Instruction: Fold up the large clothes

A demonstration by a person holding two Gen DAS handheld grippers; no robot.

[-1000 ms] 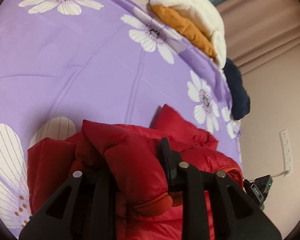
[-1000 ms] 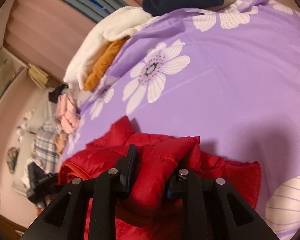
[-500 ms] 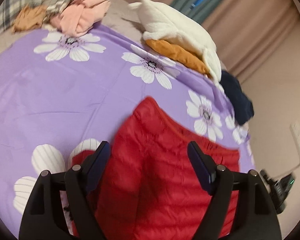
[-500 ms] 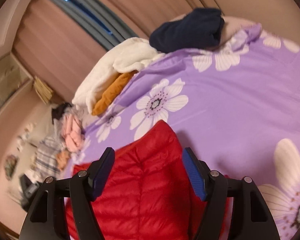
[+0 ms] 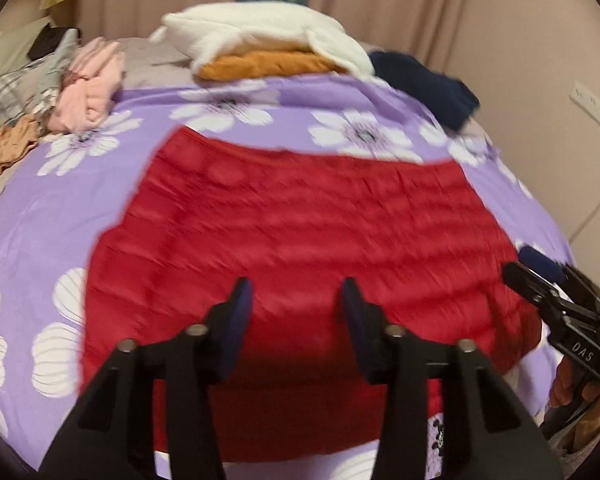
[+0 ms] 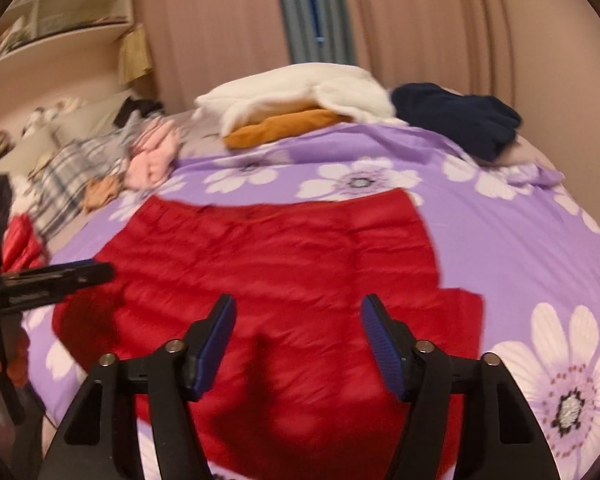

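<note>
i see the bed [image 5: 60,208] first, its purple sheet printed with white daisies filling both wrist views, and spread flat across the middle of it lies the red quilted jacket [image 5: 300,232], blurred in each picture. behind the jacket, along the far edge of the bed, a cream fleece garment [image 5: 268,28] sits on top of an orange one [image 5: 268,65], with a navy garment [image 5: 424,84] just beside them toward the right and a pink bundle [image 5: 92,88] toward the left. the right wrist view alone gives me shelving [image 6: 60,12] high on the left wall, a plaid cloth [image 6: 64,184] at the bed's left side and a scrap of red fabric [image 6: 18,244] near the left edge; the left wrist view alone shows a white strip [image 5: 598,106] on the right wall. the left gripper [image 5: 296,320] hovers over the jacket's near part, its jaws apart and closing with nothing pinched between them, only the jacket lying below. the right gripper [image 6: 298,340] hangs likewise above the jacket, jaws spread somewhat wider, closing too, and empty. each camera catches the other tool: from the left wrist i see the right one at the far right edge, from the right wrist the left one poking in at the left edge with fingers [image 6: 16,364] of a hand below it.
</note>
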